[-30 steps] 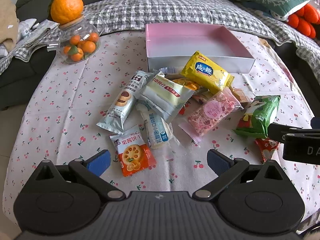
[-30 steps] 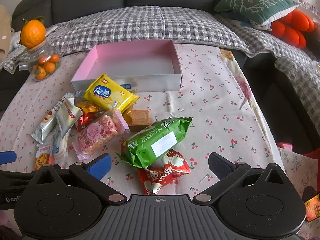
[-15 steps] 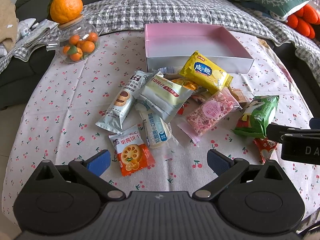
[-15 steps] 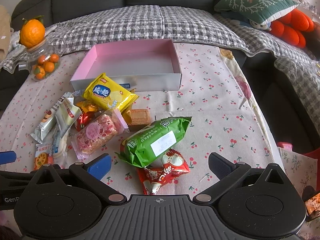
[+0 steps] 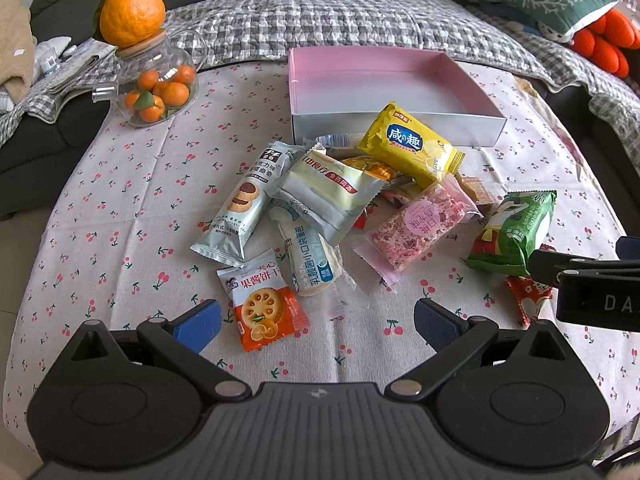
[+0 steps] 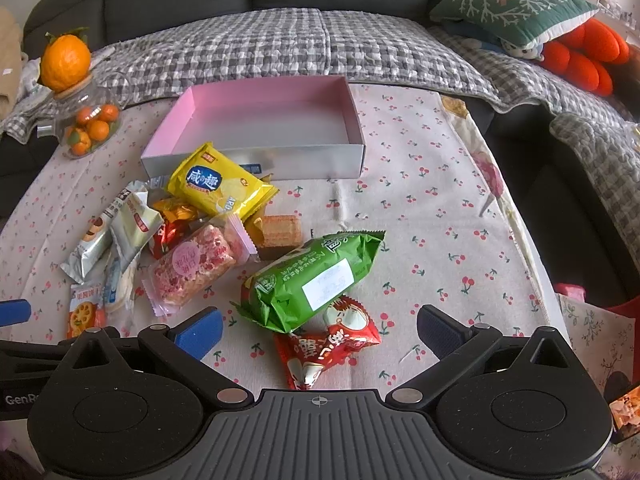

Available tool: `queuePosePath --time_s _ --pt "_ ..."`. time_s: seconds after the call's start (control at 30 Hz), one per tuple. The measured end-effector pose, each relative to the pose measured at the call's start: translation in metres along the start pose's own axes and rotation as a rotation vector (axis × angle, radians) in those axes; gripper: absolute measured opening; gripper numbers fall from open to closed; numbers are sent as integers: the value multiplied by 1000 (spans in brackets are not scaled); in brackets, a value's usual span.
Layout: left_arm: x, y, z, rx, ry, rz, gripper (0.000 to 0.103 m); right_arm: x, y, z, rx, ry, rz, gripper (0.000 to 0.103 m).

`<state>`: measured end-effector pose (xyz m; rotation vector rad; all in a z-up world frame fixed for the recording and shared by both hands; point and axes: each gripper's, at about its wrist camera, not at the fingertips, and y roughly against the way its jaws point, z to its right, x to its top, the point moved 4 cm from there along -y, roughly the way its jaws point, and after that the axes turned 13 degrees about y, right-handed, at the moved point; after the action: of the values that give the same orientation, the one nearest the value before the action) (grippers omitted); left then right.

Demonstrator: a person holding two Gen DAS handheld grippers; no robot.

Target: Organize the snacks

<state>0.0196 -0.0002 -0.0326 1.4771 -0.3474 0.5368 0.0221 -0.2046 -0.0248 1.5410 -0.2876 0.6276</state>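
An empty pink box stands at the far side of the cherry-print table. Several snack packs lie in front of it: a yellow pack, a pink bar, a green pack, a red pack, an orange biscuit pack. My left gripper is open and empty, just near of the orange biscuit pack. My right gripper is open and empty, with the red pack between its fingers' line.
A glass jar of small oranges with a big orange on its lid stands at the back left. A checked blanket covers the sofa behind. Cushions lie at the back right. The table edge drops off at right.
Both grippers have drifted very slightly forward toward the snacks. Both stay open. No snack has moved.
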Motion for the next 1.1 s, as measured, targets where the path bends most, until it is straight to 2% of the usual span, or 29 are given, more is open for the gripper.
queuePosePath --time_s 1.1 --pt "-2 0 3 1 -1 0 103 -1 -1 -2 -2 6 -5 103"
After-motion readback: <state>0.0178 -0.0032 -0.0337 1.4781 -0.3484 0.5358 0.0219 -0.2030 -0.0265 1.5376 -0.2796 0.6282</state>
